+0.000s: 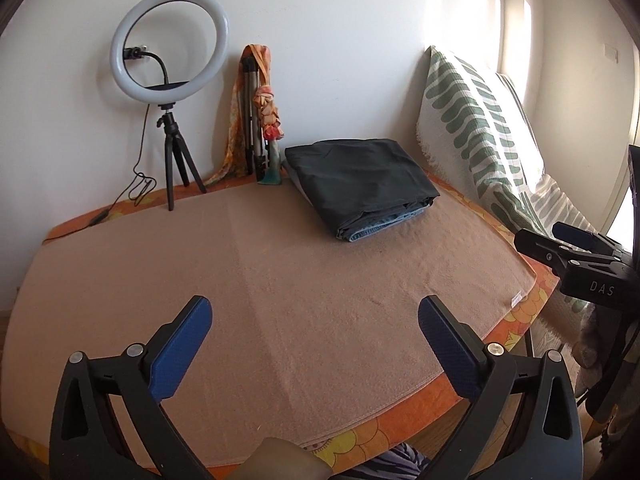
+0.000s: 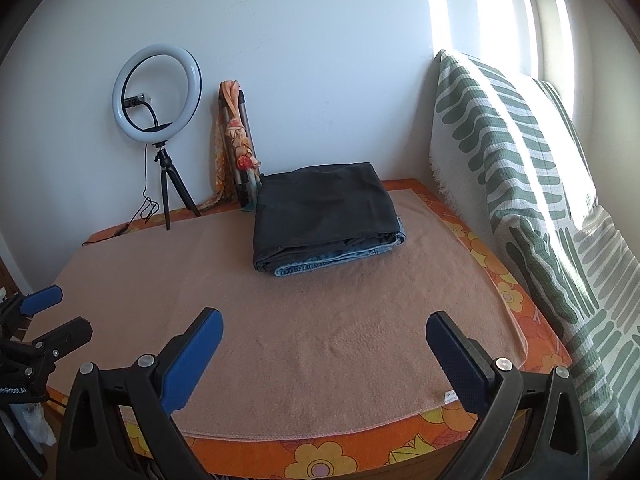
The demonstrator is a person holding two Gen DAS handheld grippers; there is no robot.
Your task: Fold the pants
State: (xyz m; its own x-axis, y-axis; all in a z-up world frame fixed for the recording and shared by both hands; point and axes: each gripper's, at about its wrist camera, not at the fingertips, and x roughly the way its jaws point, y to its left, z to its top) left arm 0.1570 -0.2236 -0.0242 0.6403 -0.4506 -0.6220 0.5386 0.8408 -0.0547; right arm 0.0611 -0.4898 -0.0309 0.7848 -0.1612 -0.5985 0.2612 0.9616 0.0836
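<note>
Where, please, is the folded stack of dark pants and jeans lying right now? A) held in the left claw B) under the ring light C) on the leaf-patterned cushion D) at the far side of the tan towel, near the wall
D: the folded stack rests on the tan towel at its far side, clear of both open claws.

A ring light point(image 1: 170, 42) on a small black tripod point(image 1: 178, 160) stands by the white wall, beside a folded tripod draped with an orange scarf point(image 1: 264, 108) (knotted). A green-patterned cushion point(image 1: 476, 120) leans at the right of the tan towel point(image 1: 280, 288).
</note>
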